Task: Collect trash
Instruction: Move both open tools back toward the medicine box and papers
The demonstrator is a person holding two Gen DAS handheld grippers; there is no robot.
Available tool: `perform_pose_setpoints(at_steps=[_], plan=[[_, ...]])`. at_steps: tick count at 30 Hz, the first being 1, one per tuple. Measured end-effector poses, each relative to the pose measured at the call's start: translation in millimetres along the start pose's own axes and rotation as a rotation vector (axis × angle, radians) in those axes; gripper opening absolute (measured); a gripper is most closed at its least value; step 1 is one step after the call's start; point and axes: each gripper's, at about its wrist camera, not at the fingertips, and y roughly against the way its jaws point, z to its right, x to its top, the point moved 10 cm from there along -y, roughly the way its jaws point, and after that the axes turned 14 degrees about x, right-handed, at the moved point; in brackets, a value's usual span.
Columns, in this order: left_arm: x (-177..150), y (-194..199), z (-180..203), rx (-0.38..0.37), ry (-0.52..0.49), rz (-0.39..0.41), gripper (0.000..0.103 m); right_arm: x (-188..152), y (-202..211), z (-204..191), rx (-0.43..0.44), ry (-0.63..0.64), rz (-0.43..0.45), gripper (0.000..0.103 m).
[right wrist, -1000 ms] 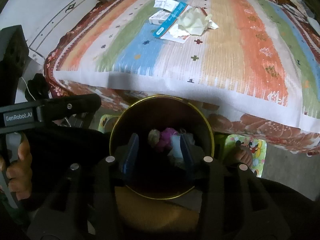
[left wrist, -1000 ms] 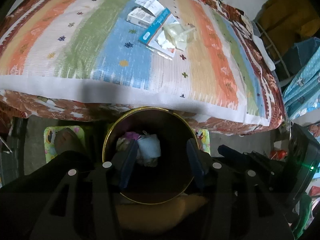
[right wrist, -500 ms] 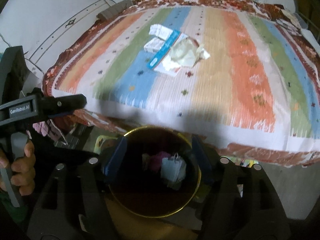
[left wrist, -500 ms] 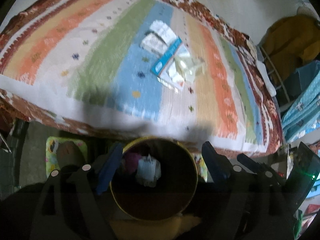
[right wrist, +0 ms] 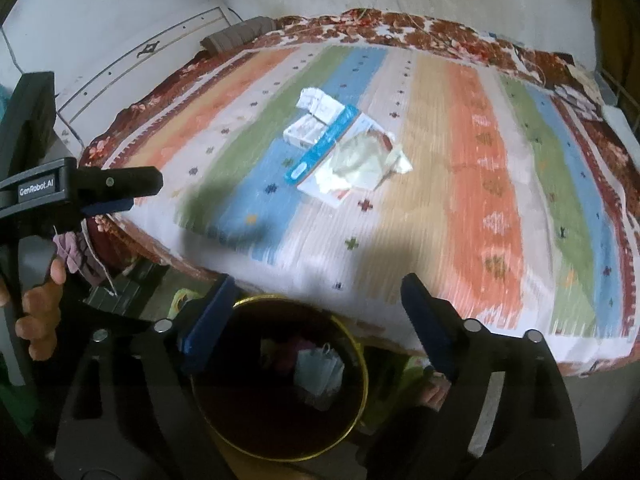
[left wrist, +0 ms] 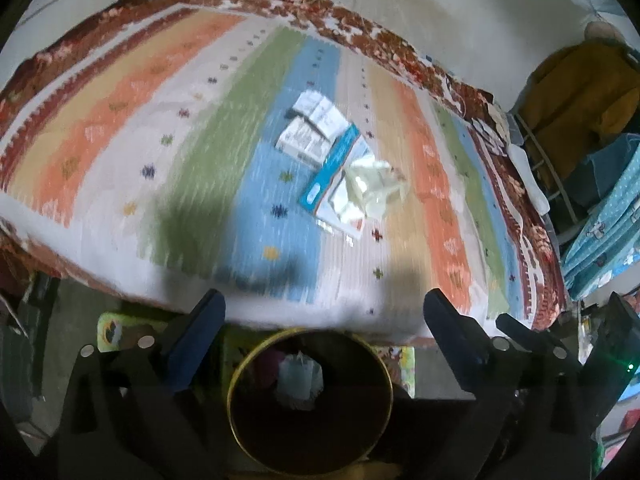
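Observation:
A pile of trash lies in the middle of the striped bed cover: white cartons (left wrist: 304, 138) (right wrist: 306, 132), a blue box (left wrist: 330, 168) (right wrist: 322, 144) and a crumpled pale bag (left wrist: 370, 190) (right wrist: 360, 158). A round bin with a gold rim (left wrist: 236, 376) (right wrist: 362, 364) stands at the bed's near edge and holds a crumpled white bag (left wrist: 300, 376) (right wrist: 318, 368) and pink scraps. My left gripper (left wrist: 322, 332) and right gripper (right wrist: 316, 312) are both open and empty above the bin. The left gripper also shows in the right wrist view (right wrist: 120, 192).
The striped bed cover (left wrist: 120, 152) (right wrist: 480, 184) fills most of both views. A yellow garment (left wrist: 580, 92) and blue patterned cloth (left wrist: 608, 224) stand at the right. A white wall (right wrist: 120, 8) is behind the bed.
Both grippers have opened wider and risen back from the bin, so the bin looks smaller and more of the bed shows. The trash pile on the bed has not moved.

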Motion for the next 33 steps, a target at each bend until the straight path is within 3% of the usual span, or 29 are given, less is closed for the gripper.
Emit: perform_pose_setpoints(at_steps=[5,14,22,29,33], plan=[[25.2,-6.3,1.8,0.037,-0.008,0.022,0.097,20.6,0.1,7.5,-0.019,0.026,0.023,0.094],[68.3,-32.0,-5.6,0.034,0.066,0.008,0.097,55.3,-16.6,35.8,-0.062,0.023,0.042,0.094],[106.0,-55.2,-3.8,-0.063,0.167,0.004,0.097,72.3,-41.1,57.1,-0.138,0.08,0.029,0.094],[128.5,-84.9,0.7,-0.092,0.184,-0.015,0.097,82.4,-62.4,75.0,-0.128,0.082,0.026,0.094],[142.8,-96.5,1.4,-0.1,0.17,0.013,0.097,87.2,-75.2,85.0,-0.111,0.08,0.027,0.094]])
